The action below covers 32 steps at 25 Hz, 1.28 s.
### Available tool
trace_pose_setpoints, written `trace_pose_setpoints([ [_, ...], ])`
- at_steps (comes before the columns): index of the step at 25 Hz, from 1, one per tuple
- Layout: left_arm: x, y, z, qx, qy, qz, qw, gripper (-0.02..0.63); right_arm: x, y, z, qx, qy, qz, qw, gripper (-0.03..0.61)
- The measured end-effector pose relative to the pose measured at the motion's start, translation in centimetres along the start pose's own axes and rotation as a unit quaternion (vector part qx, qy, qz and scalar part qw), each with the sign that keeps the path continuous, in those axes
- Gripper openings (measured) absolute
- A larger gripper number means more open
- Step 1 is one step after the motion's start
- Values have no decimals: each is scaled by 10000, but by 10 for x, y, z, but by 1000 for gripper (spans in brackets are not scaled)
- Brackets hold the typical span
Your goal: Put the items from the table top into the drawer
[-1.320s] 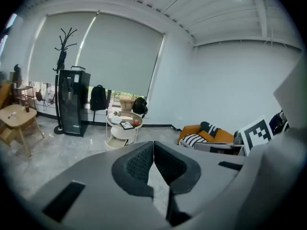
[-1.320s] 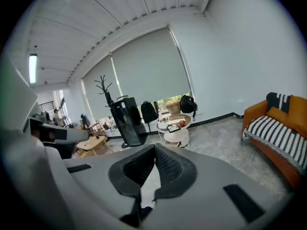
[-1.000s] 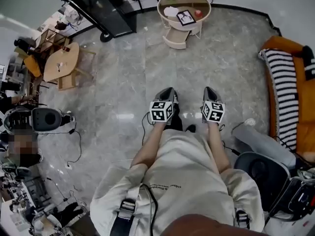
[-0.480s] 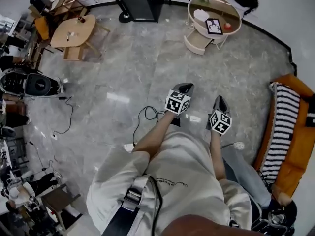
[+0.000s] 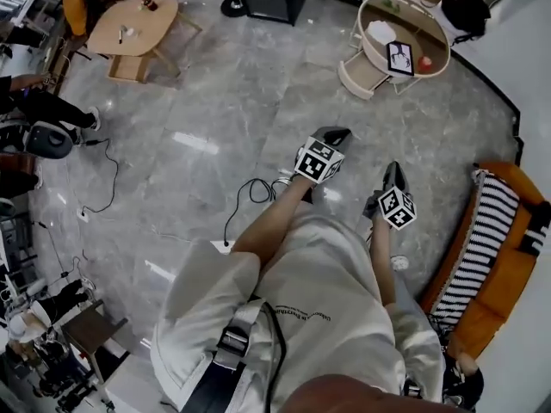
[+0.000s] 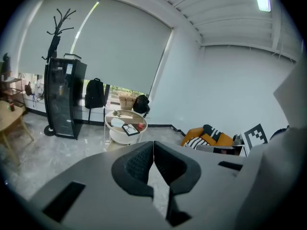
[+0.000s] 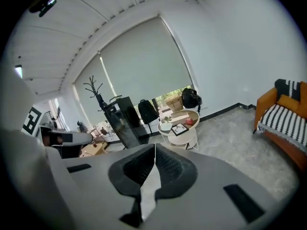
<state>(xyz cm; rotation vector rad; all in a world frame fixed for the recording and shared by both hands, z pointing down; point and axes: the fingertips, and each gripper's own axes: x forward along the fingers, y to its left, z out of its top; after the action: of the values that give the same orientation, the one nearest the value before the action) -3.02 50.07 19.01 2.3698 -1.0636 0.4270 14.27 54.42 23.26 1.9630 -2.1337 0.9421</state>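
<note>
entry: approach stage, nothing handled yet.

- left gripper [image 6: 153, 153]: jaws pressed together, nothing between them; carried out in front of the person, pointing toward the far side of the room.
- right gripper [image 7: 154, 158]: jaws likewise fully together and empty, held just beside the left one.
- round table [image 5: 419, 26]: stood well apart from both grippers, across a stretch of grey floor [image 5: 215, 101], at the upper right of the head view.
- items on the table top: a framed picture [image 5: 401, 56], a small red item [image 5: 425, 61] just beside it, and a white item [image 5: 380, 31] toward the far rim. all three untouched.
- drawer [image 5: 360, 77]: appeared to stand pulled out under the table's near edge; its contents could not be made out.
- orange sofa [image 5: 495, 256] with a striped cushion: at the right edge of the room.
- black cable [image 5: 250, 194]: loose on the floor, near the person's left side.

change noted: over the last second the table had slid from top centre to the upper right of the head view, the sofa had swung to the lower right, and the cable had come into view. both grippers had stayed shut and side by side throughout.

meaning for the task, as judged: the person was still walking over. no item had been picked or stowed; the jaws would need to open once the table came within reach.
</note>
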Motion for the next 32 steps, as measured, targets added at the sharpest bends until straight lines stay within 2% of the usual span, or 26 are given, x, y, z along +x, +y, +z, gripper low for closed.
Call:
trace_pose_setpoints([
  [5,15,70,23,-38,-61,-57,10000,21,55,32,19,-157,-131,55,9998,34],
  [8,29,100,28,-259,-111,-22,9996,21,76,33,29,-37,-113,-25,9999,34],
  [13,47,121,23,-685,3,-304,9972,21,95,24,34,131,4,-281,9995,34],
  [15,53,129,27,-766,-14,-296,9966,21,105,22,35,174,88,-307,9993,34],
  [18,55,146,35,-838,-113,-230,9962,21,118,24,41,379,144,-231,9989,34],
  [23,47,164,37,-1173,-381,-262,9920,21,150,28,57,518,234,-39,9984,34],
  [28,51,194,37,-1131,-431,223,9924,21,200,54,64,-37,552,337,9979,34],
  [32,78,210,49,-1128,-345,566,9914,21,250,47,75,-304,851,604,9941,34],
])
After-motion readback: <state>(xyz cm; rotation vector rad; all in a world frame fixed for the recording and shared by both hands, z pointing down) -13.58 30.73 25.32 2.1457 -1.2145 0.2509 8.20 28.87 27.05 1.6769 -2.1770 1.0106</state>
